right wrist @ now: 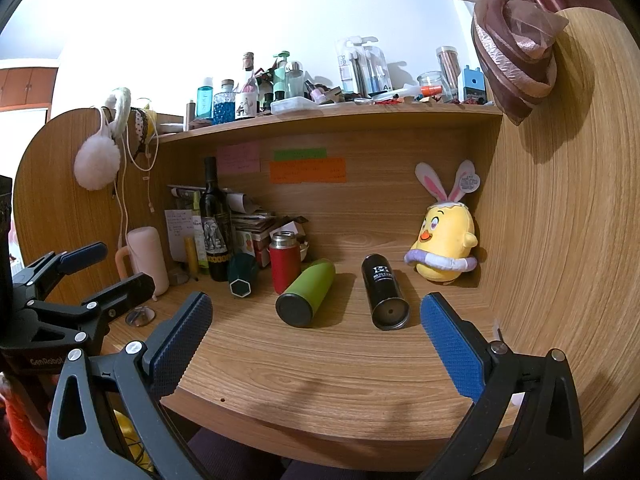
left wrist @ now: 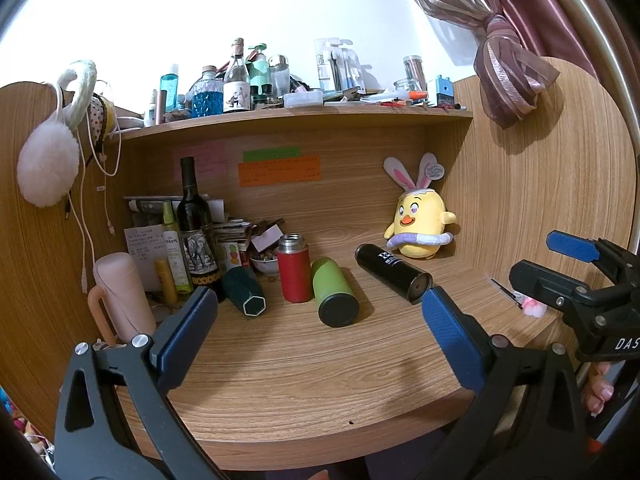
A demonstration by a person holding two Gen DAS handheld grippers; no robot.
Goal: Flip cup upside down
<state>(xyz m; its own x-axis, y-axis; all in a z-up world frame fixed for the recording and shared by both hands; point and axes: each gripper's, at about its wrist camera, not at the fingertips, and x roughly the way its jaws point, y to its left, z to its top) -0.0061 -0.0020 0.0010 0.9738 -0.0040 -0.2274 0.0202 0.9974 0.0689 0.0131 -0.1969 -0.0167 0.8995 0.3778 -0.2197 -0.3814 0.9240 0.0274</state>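
Note:
A red cup (left wrist: 294, 274) (right wrist: 284, 261) with a steel neck stands upright on the wooden desk (left wrist: 304, 364) (right wrist: 340, 364). A green cup (left wrist: 334, 298) (right wrist: 307, 293), a black cup (left wrist: 394, 272) (right wrist: 385, 292) and a dark teal cup (left wrist: 243, 292) (right wrist: 243, 275) lie on their sides around it. My left gripper (left wrist: 320, 308) is open and empty, held back over the desk's front part. My right gripper (right wrist: 316, 312) is open and empty too, in front of the green and black cups. Each gripper shows in the other's view, the right (left wrist: 576, 276) and the left (right wrist: 80, 280).
A wine bottle (left wrist: 195, 228) (right wrist: 215, 220), small bottles, a pink mug (left wrist: 120, 296) (right wrist: 146, 258) and stacked papers crowd the back left. A yellow chick plush (left wrist: 420, 220) (right wrist: 446, 246) sits at the back right corner. A cluttered shelf (left wrist: 296, 114) (right wrist: 332, 114) runs overhead. Wooden side panels close in both sides.

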